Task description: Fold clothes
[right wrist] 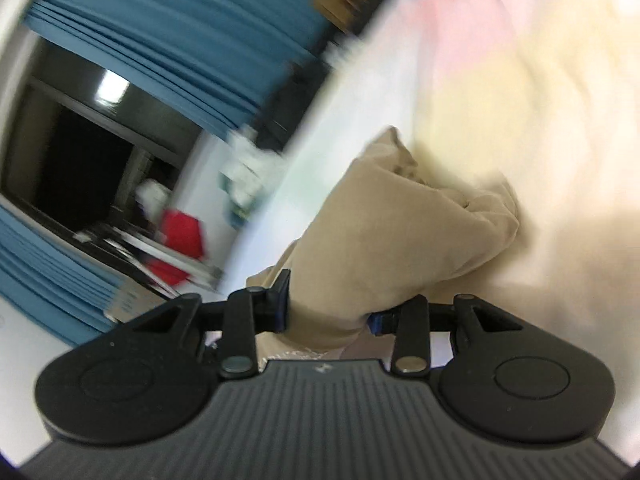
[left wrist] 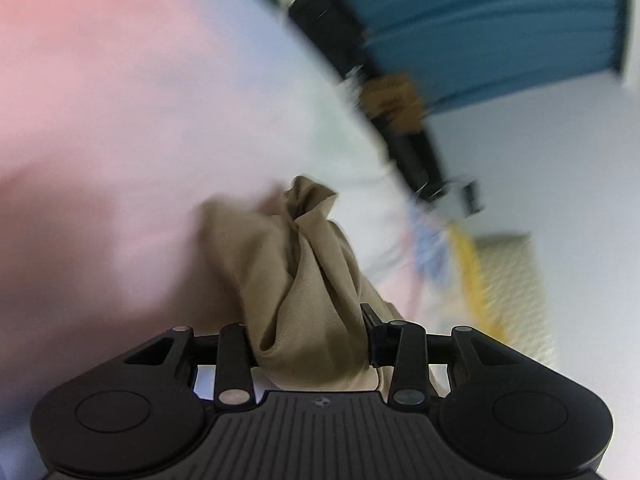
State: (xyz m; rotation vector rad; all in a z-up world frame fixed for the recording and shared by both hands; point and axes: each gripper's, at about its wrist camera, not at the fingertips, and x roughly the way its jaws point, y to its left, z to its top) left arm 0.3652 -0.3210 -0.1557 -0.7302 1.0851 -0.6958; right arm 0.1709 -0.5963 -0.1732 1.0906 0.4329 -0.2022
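Observation:
A tan garment is bunched between the jaws of my left gripper, which is shut on it; the cloth rises in folds ahead of the fingers. In the right wrist view another bunch of tan garment fills my right gripper, also shut on it, and trails onto the pale bedsheet. Whether both bunches belong to one piece I cannot tell. Both views are motion-blurred and tilted. The fingertips are mostly hidden by cloth.
A pale pastel sheet covers the bed surface. Blue curtains hang behind, with a dark window and something red beside it. A yellow-patterned pillow lies at the right; a brown object sits past the bed edge.

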